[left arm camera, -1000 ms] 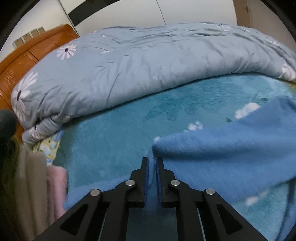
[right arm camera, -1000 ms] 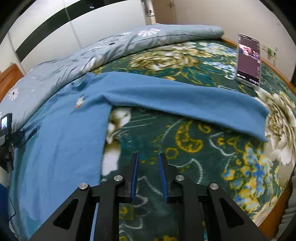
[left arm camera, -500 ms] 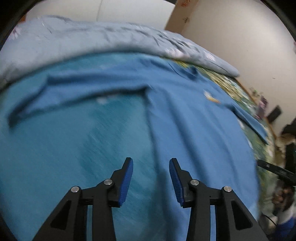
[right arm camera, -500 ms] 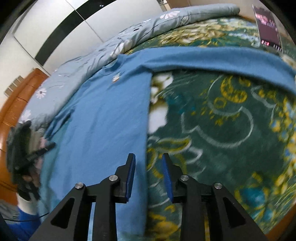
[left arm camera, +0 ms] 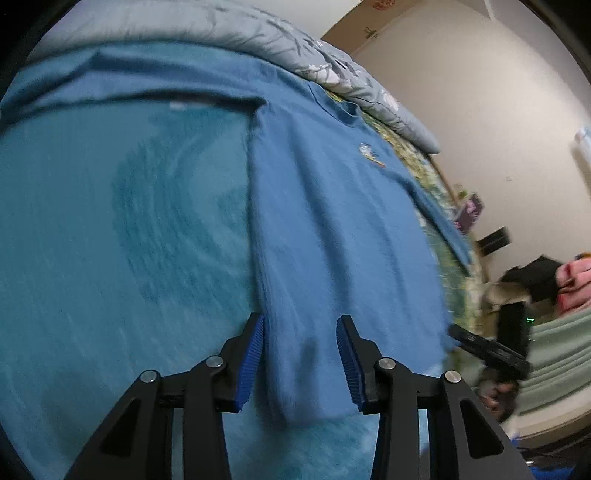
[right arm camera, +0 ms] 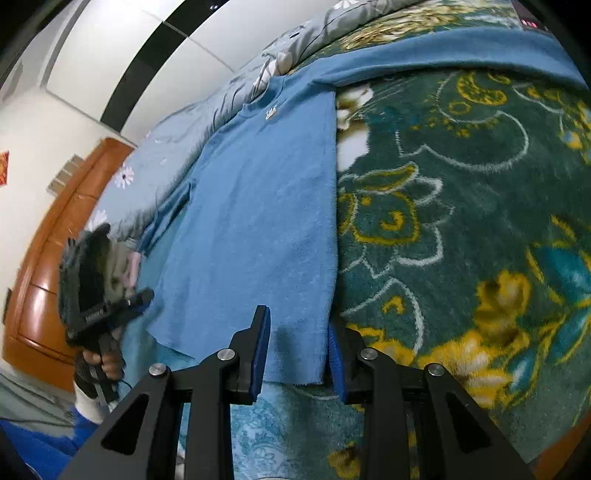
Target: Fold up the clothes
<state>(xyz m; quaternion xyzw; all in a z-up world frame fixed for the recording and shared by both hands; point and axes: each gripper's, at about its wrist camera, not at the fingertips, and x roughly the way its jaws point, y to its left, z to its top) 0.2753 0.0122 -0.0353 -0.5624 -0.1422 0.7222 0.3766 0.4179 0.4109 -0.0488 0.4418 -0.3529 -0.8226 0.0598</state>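
Between my left gripper (left arm camera: 300, 360) fingers, spread apart: blue sweater (left arm camera: 332, 229) hem corner. My right gripper (right arm camera: 297, 354), also spread, straddles opposite hem corner, nothing clamped.

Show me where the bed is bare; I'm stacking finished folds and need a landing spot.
Two patches look free: the teal blanket between the blue sweater body and its spread sleeve, and the floral blanket below the other sleeve. Crowded: the sweater itself, the rolled grey quilt along the far edge, and the hem, where the left gripper and right gripper hover open.
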